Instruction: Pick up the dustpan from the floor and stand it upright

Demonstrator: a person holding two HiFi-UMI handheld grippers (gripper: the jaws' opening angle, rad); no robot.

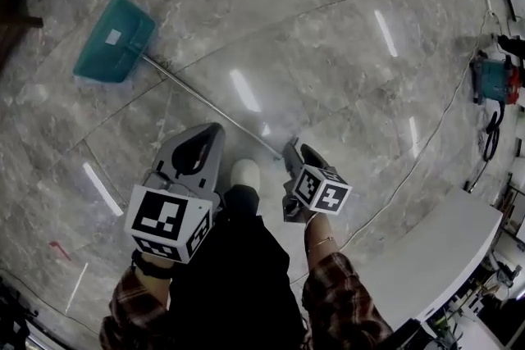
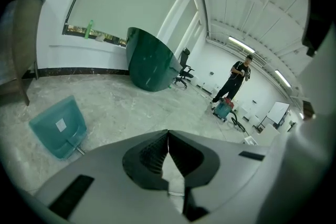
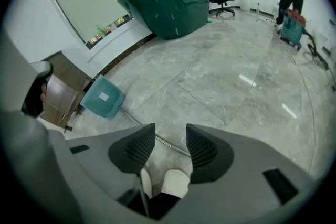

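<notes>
**Status: dustpan not yet picked up; the grasp and the standing-up are both left to do.**

The dustpan (image 1: 113, 38) lies flat on the marble floor (image 1: 344, 53): a teal pan at the far left with a white label. Its thin metal handle (image 1: 205, 101) runs toward the near right. The right gripper (image 1: 293, 150) is spread wide at the handle's near end, probably just above it. The left gripper (image 1: 199, 145) is clenched on nothing.

Fingers (image 3: 137, 148): black, ribbed, in grey shells
Cubes (image 1: 168, 221): white, black square markers, behind fingers
Sleeves (image 1: 344, 303): red-dark plaid, behind the cubes
Wristband (image 1: 150, 265): black
Trousers (image 1: 234, 275): black
Shoe (image 1: 245, 174): white
</notes>
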